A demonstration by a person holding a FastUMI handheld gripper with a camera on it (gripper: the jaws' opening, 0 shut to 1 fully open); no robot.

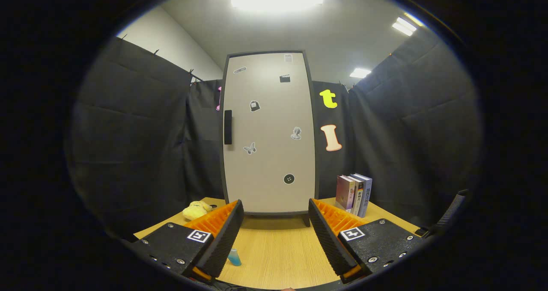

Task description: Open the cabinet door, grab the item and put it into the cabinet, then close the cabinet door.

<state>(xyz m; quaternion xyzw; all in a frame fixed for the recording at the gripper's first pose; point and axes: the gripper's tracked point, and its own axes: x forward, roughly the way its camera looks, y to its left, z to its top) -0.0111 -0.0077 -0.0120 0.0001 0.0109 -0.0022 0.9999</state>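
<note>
The gripper is above a wooden table and looks straight at a tall cabinet that stands upright on the far part of the table. The jaws are spread wide apart and nothing is between them; between the two fingers one sees bare table and the lower part of the cabinet. The door of the cabinet is closed. It is pale, with a dark frame around it, and it carries several small stickers. A dark vertical handle sits at the left edge of the door, about halfway up. The cabinet is beyond the fingertips and apart from them. On the table to the left of the cabinet, just past the left finger, lies a soft yellow item; it looks like a plush toy, but what it is exactly I cannot tell. It is near the front left corner of the cabinet and does not touch it. Close by the inner side of the left finger, on the near part of the table, there is a small blue thing, partly hidden by the finger. To the right of the cabinet, beyond the right finger, a few books stand upright side by side on the table.
</note>
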